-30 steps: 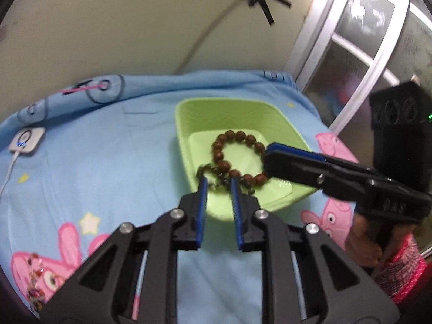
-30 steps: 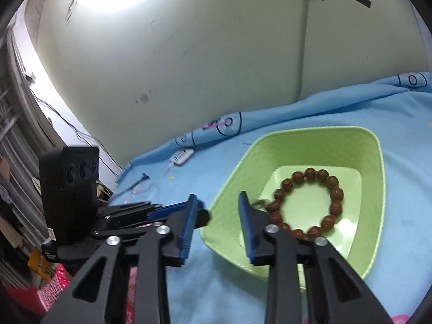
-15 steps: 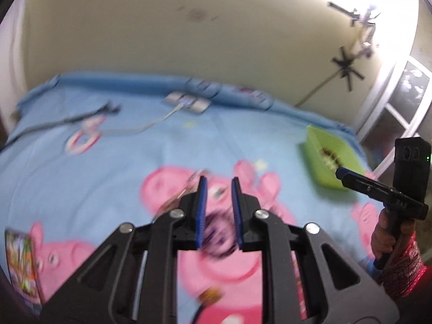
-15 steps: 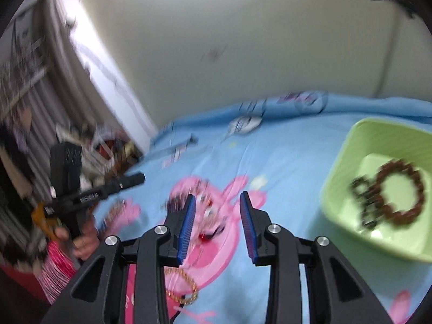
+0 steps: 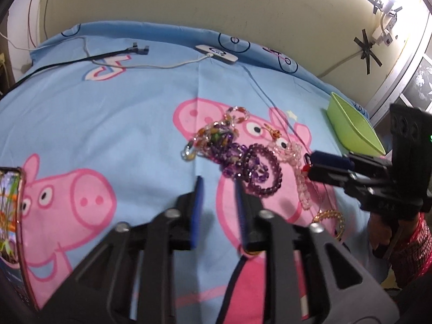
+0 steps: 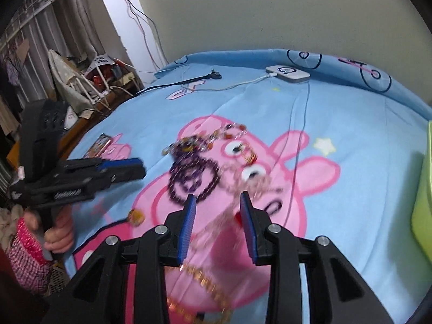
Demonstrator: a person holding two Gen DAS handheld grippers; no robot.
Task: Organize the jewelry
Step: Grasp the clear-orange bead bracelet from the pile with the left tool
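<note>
Spread across nearly the whole of both views: a light blue bedsheet printed with pink cartoon pigs [image 5: 113, 102].

Filling the bottom centre of the left wrist view: the black left gripper with blue pads [image 5: 217, 189], jaws apart with nothing between them, tips just short of the jewelry. Filling the bottom centre of the right wrist view: the black right gripper with blue pads [image 6: 218, 208], jaws likewise parted and empty, hanging over the near edge of the heap.

At the right edge of the left wrist view: a lime green plastic tray [image 5: 353, 129], well apart from the heap.

Centre right of the left wrist view, on the pig print: a tangled pile of beaded bracelets [image 5: 232, 145], with a dark purple bead bracelet [image 5: 263, 171] nearest the left tips, a pale pink bead strand [image 5: 299, 172] to its right, and a gold bead bracelet [image 5: 330, 216] lower right.

Upper centre: a small white charger puck with cable [image 5: 217, 52]. At the far left edge: a phone with a colourful screen [image 5: 9, 216].
</note>
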